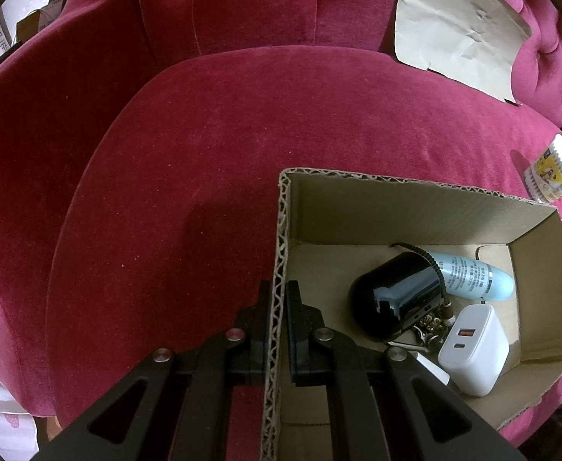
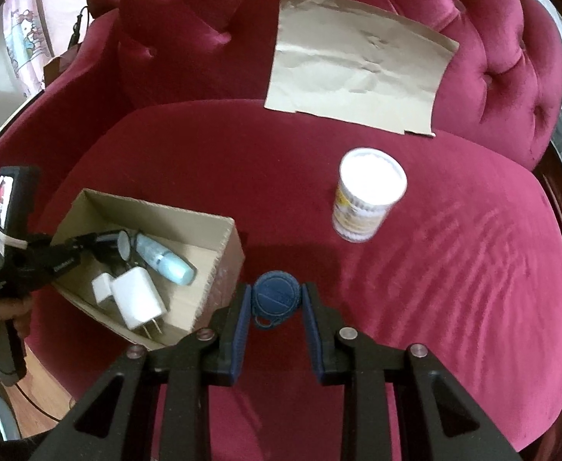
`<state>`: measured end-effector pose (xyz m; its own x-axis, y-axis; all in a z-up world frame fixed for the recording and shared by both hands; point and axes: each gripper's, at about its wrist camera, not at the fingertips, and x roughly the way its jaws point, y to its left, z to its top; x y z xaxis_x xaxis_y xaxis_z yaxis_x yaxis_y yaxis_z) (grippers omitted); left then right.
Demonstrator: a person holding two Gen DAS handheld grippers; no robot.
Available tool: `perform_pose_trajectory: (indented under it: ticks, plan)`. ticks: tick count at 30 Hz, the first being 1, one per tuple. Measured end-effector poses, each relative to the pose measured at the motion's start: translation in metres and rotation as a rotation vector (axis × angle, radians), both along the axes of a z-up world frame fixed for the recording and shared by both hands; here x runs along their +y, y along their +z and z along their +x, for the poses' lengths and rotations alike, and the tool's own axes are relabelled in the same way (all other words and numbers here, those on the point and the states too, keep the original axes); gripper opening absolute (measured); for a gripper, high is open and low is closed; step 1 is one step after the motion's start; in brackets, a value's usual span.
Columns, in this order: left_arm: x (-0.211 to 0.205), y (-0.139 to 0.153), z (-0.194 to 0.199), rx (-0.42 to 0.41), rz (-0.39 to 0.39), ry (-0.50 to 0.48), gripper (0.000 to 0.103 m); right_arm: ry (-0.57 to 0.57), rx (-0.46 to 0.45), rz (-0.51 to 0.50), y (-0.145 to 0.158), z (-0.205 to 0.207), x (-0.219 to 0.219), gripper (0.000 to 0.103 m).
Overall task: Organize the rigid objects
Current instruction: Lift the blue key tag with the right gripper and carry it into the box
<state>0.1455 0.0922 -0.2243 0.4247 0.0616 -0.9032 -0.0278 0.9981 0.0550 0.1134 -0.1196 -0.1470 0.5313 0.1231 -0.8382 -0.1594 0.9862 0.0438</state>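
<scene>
Cardboard box (image 1: 407, 207) wall pinched in my left jaws, blue disc (image 2: 275, 296) held in my right jaws; I should carry it level over the rim before release.

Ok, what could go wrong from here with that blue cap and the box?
1. The right claw pinches the round blue cap only by its edges, so it may slip out on the way.
2. The cardboard box sits on a soft red cushion, steadied only by the left claw on one wall; it could tip.
</scene>
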Motion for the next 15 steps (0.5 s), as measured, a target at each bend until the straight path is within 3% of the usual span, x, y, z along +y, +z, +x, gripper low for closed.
perform_pose_trajectory:
  ticks: [15]
  plan:
    - [0.001, 0.0, 0.001, 0.004, -0.013, 0.005, 0.006, 0.039, -0.018, 0.033, 0.011, 0.008, 0.034, 0.028]
